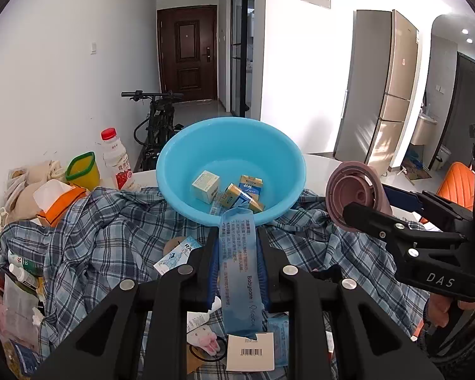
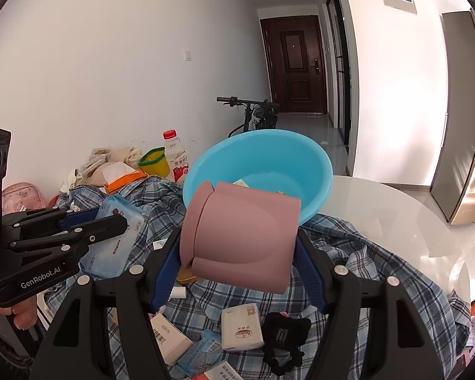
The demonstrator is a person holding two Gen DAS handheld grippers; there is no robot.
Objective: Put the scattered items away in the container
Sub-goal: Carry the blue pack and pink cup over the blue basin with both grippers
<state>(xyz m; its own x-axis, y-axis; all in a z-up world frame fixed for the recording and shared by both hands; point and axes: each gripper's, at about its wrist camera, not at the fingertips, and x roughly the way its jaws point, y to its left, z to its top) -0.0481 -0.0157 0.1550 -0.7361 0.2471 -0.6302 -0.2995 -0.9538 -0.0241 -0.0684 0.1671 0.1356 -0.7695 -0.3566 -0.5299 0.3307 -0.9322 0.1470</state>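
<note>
- left tool (image 1: pixel 236 247) clenched on a blue wipes pack (image 1: pixel 237 272); right tool (image 2: pixel 237 253) grasping a pink cup (image 2: pixel 237 237).
- risk: both loads crowding the blue basin (image 1: pixel 231 145) could collide or tip it.

Left claw (image 1: pixel 237 253), right claw (image 2: pixel 237 253): black plastic, blue pads, silver screws, white lettering.
</note>
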